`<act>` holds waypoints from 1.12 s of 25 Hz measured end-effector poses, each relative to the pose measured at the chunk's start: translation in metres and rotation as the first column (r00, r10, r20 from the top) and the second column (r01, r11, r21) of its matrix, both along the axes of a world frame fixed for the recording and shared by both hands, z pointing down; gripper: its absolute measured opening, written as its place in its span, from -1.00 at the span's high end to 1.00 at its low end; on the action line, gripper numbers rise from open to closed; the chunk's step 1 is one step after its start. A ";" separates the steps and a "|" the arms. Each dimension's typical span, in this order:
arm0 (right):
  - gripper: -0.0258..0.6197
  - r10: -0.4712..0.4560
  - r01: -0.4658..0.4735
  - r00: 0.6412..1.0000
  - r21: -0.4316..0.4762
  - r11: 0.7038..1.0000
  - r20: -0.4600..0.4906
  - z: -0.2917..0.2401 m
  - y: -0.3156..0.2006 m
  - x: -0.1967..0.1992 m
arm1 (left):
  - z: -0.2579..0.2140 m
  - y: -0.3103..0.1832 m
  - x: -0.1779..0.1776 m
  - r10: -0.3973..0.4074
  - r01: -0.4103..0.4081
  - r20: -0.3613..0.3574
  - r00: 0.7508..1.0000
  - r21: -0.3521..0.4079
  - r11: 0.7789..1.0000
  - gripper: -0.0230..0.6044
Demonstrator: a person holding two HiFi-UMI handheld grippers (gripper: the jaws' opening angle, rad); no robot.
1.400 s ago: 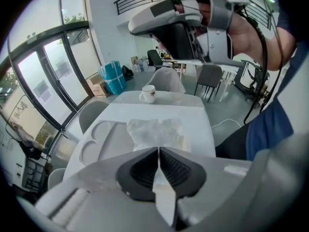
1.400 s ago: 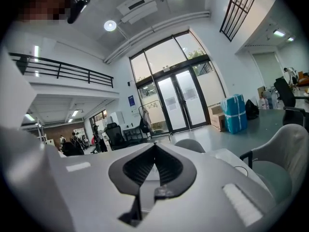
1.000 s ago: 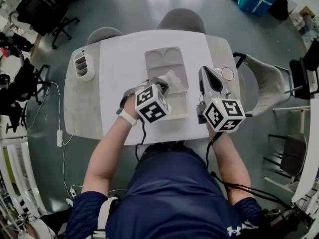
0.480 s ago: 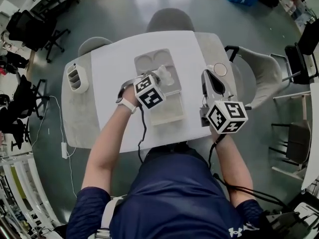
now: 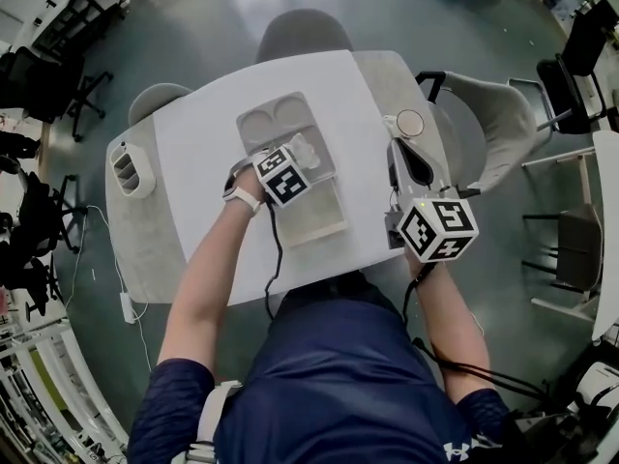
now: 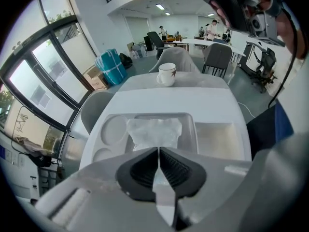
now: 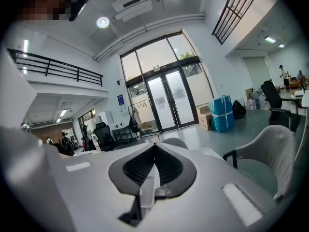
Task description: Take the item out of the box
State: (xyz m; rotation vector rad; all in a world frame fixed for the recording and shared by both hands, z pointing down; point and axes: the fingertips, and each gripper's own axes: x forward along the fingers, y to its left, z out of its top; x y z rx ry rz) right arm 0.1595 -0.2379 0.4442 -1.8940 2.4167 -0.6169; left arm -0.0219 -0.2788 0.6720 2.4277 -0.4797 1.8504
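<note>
The left gripper [image 6: 158,148] pointed steeply down over the white table [image 6: 183,98]; its fingers were closed together, clamped on the near edge of a crumpled clear plastic bag [image 6: 154,132]; the rest of the bag spread out just ahead of the fingertips, over the large middle compartment of a grey moulded tray [image 6: 116,129]; whether the bag rested on the tray floor or hung just above it could not be told. Two round wells of the tray lay ahead and to the left of the fingers; a plain shallow box [image 6: 219,139] sat against the tray, to the right of the fingers in the left gripper view; in the head view it lay nearer the person than the tray. A white mug [image 6: 167,74] stood well beyond the fingertips, near the table's far edge.

The right gripper [image 7: 154,144] was held close to level, out past the table edge; its fingers were pressed together with nothing between them; far ahead of them stood tall glass doors [image 7: 166,103], and a grey chair [image 7: 270,153] lay off to their right.

In the head view a white desk organiser [image 5: 128,168] sat on the table, well to the left of the left gripper's fingers.
</note>
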 end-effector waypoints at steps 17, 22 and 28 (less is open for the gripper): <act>0.92 -0.058 0.058 0.998 -0.006 0.998 -0.011 -0.003 -0.018 -0.018 | -0.022 -0.004 -0.016 -0.156 0.156 -0.099 0.983 -0.004 0.988 0.58; 0.92 -0.103 0.104 0.994 0.012 0.995 -0.022 -0.011 -0.036 -0.033 | -0.074 0.000 -0.025 -0.225 0.231 -0.239 0.945 -0.001 0.973 0.58; 0.92 -0.154 0.154 0.988 0.053 0.987 -0.013 -0.025 -0.047 -0.058 | -0.154 -0.001 -0.046 -0.343 0.421 -0.493 0.800 0.053 0.905 0.59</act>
